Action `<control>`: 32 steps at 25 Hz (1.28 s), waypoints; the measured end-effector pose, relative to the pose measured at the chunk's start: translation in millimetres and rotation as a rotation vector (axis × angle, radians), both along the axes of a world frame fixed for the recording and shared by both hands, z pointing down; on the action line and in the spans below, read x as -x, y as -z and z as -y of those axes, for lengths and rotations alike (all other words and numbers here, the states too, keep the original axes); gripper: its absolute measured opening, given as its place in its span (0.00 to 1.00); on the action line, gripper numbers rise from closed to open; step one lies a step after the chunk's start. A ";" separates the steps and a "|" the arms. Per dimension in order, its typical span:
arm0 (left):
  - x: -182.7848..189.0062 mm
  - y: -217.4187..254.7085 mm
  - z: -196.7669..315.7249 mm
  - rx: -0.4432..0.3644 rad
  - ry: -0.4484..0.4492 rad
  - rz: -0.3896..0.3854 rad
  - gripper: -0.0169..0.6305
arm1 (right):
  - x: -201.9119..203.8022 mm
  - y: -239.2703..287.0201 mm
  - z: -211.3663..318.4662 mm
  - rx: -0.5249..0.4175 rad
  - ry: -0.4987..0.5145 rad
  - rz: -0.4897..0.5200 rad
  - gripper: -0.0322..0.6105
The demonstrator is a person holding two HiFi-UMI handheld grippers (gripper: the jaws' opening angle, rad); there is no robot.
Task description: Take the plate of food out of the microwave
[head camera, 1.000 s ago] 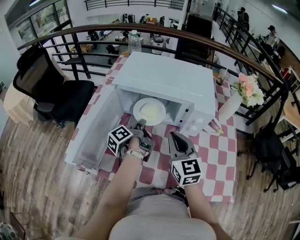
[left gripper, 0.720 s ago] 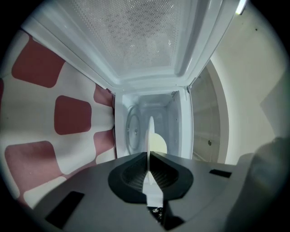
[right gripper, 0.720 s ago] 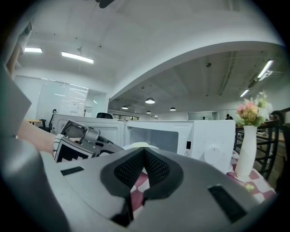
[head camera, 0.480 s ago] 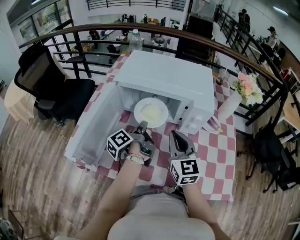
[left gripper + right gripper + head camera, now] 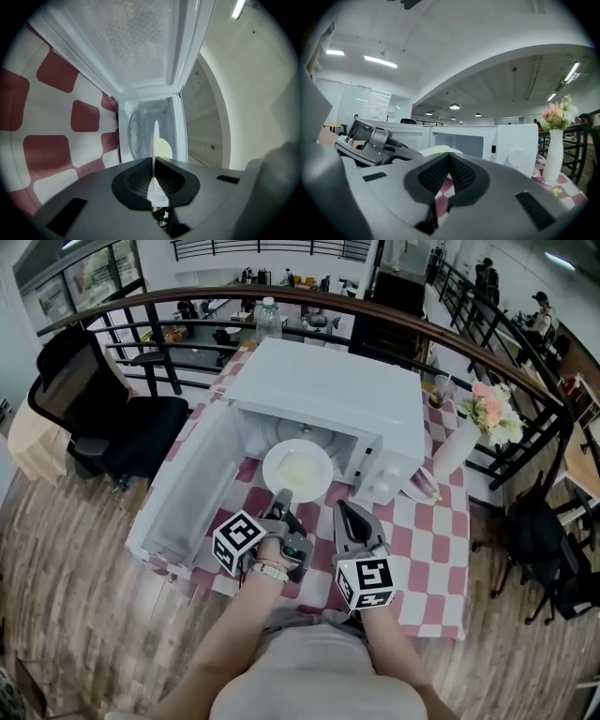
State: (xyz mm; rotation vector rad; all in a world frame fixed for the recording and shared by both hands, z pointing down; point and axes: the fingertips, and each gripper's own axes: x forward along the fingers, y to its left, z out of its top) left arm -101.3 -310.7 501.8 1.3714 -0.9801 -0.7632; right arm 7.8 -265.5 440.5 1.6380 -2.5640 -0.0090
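Two grippers reach toward a white microwave on a red-and-white checked surface. Its door hangs wide open on the left, close beside the left gripper. A white vase of pink flowers stands just beside the microwave on the right. A water bottle stands behind it, and a black chair sits off to the left.

The plate is round and white, with pale yellow food in the middle. It sits at the mouth of the microwave with its near edge sticking out.

The left gripper has its jaws clenched on that near edge. Only the left gripper view shows the plate side-on, as a thin white line between the jaws. The right gripper hangs just beside the left one. The right gripper view shows its jaws pressed together on nothing.
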 end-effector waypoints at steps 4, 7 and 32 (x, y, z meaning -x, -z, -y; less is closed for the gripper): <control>3.4 1.5 -7.6 -0.009 0.016 -0.005 0.05 | 1.2 0.5 -3.8 -0.003 0.008 0.007 0.09; 1.7 5.2 -13.4 -0.021 0.016 0.001 0.05 | 0.6 1.1 -5.8 -0.005 0.010 0.012 0.09; -2.5 20.1 -32.9 -0.045 -0.019 0.004 0.05 | 10.2 2.5 -16.7 0.002 0.001 0.032 0.09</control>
